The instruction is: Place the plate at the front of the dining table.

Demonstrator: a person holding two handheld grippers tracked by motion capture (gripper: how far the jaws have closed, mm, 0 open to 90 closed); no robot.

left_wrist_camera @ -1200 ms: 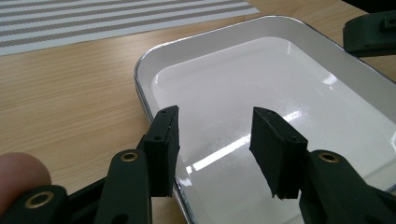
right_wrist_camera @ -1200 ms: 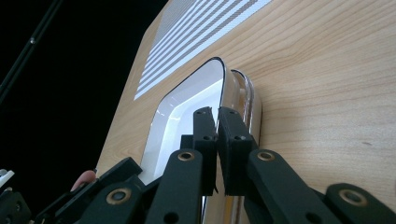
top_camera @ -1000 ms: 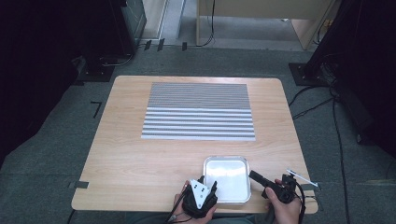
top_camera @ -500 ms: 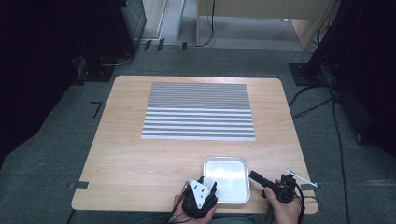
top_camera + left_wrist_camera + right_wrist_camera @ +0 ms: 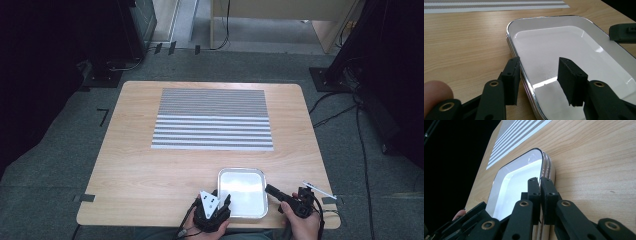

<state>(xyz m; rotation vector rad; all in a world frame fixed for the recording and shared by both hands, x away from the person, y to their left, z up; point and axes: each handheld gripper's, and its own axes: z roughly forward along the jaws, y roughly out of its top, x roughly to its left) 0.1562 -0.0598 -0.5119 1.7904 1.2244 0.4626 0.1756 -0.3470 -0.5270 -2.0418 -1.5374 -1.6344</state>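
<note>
**Tray pinched on the right rim, left side straddling and not yet clamped**

So the white metal tray (image 5: 241, 192) sits at the near edge of the table (image 5: 150, 165), right in front of me between my two hands, long side running away from me toward the striped mat (image 5: 212, 119). Nothing in it as far as I can see, just a bare shiny bottom.

My right gripper (image 5: 540, 185) is already on it: jaws pressed together on the tray's right rim, near the corner closest to me. My left gripper (image 5: 539, 80) is spread wide, with one jaw outside the left rim over the wood and the other hanging inside over the tray floor. So the rim runs straight through the gap, lengthwise between the jaws.

I reckon the left just needs to squeeze shut where it is, then both hands can lift level. The mat is well apart from the tray, farther up the table.
</note>
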